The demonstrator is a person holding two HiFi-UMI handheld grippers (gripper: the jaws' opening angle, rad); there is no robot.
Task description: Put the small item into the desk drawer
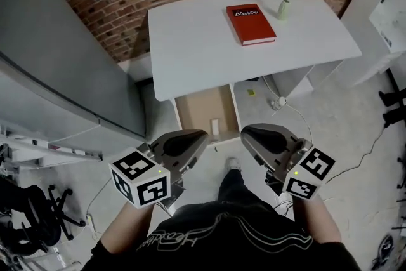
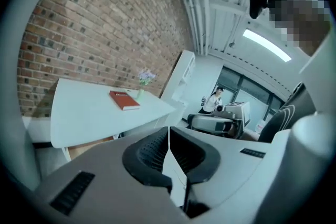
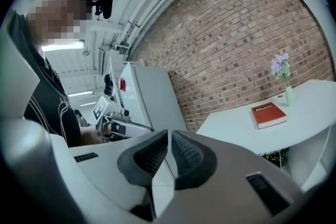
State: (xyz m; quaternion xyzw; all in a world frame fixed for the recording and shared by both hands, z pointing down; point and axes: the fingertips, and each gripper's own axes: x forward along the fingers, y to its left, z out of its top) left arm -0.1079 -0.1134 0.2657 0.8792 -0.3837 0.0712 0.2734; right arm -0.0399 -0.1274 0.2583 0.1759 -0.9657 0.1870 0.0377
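Nearest me, my left gripper and right gripper are both clenched on nothing. Just beyond, the desk drawer stands open with the small item in its near right corner. Farther off, a red book and flower vase sit on the white desk.

On the white surface: one red book, one flower vase. Below the surface: one open drawer, one small item. The left claw and right claw make two.

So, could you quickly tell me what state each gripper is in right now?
Left gripper: closed, holding nothing.
Right gripper: closed, holding nothing.
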